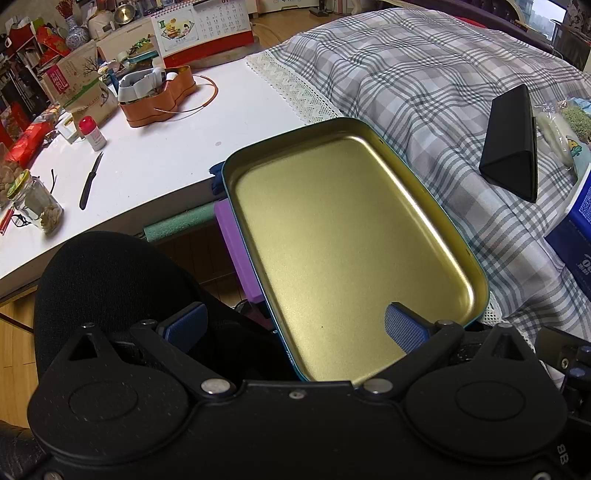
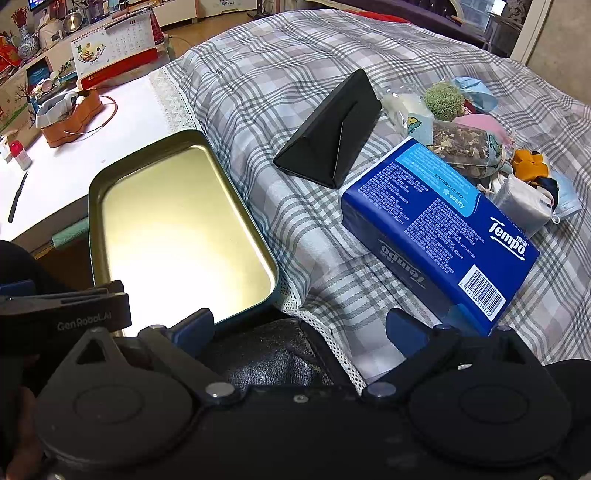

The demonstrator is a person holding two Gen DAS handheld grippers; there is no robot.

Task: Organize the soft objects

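1. At the far left of the left wrist view, a white table [image 1: 155,155] holds a glass jar [image 1: 37,205], a black knife [image 1: 90,181], a small red-capped bottle [image 1: 92,133] and an orange box [image 1: 157,98], with a desk calendar [image 1: 201,27] standing behind them in the upper left.
2. In the middle, a shallow tin tray [image 1: 476,291] with a gold inside and a teal outer rim sits at the edge of the checked cloth [image 1: 406,74]; nothing lies in it.
3. The left gripper [image 1: 295,326] fills the bottom of that frame with its jaws spread wide, holding nothing; its right blue finger [image 1: 404,328] shows over the tray's near corner.
4. In the right wrist view, the same tin tray [image 2: 92,206] lies at centre left, and the right gripper [image 2: 299,328] at the bottom is likewise open and empty.
5. Right of the tray, a black triangular case [image 2: 332,136] lies on the checked cloth [image 2: 277,55].
6. Just right of it, a blue tissue pack [image 2: 439,225] rests on the cloth, its near end beside the right gripper's right finger.
7. In the upper right, the soft things lie in a heap [image 2: 480,129] behind the pack: a green fuzzy ball [image 2: 443,99], a pink piece [image 2: 480,123], a yellow piece [image 2: 530,164] and a small white pouch [image 2: 521,205].
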